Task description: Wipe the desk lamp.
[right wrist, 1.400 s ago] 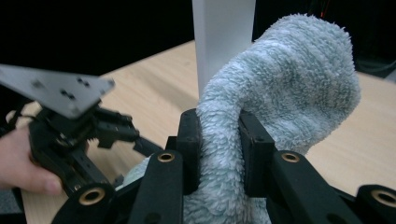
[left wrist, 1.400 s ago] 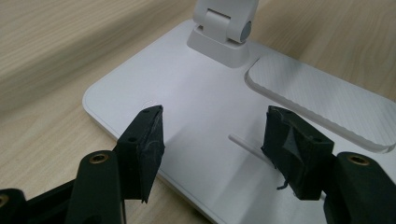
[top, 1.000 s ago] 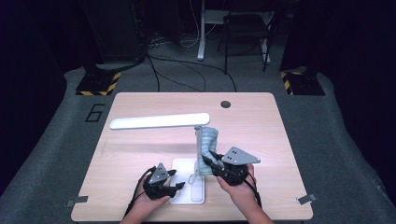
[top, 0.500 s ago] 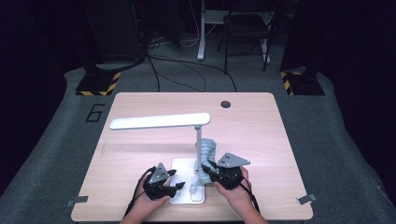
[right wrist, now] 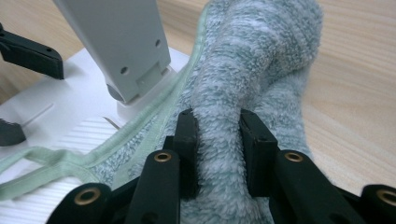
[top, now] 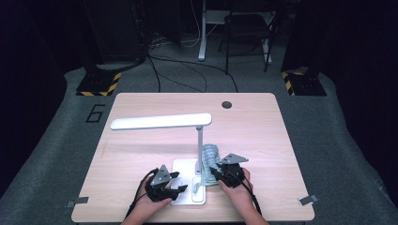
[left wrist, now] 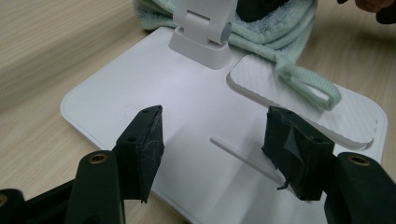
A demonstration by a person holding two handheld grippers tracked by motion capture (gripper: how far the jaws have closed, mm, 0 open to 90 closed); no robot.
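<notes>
I note a pale wood-grain worktop (top: 141, 150) under a plain white plastic desk lamp (top: 162, 121); its flat white base (left wrist: 140, 93) carries a finely ribbed white pad (left wrist: 345, 121). The fluffy mint-green towel (right wrist: 261, 70) is flecked with white, with a smooth, paler green edging loop (left wrist: 308, 84). Both hand-held grippers, left (left wrist: 212, 140) and right (right wrist: 217, 140), are matte black.

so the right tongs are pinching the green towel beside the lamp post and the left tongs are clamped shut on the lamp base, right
Not quite. The left tongs stand open over the white lamp base, jaws apart with nothing clamped between them, as the left gripper view shows. The rest holds: the right tongs pinch a fold of the green towel beside the lamp post.
</notes>
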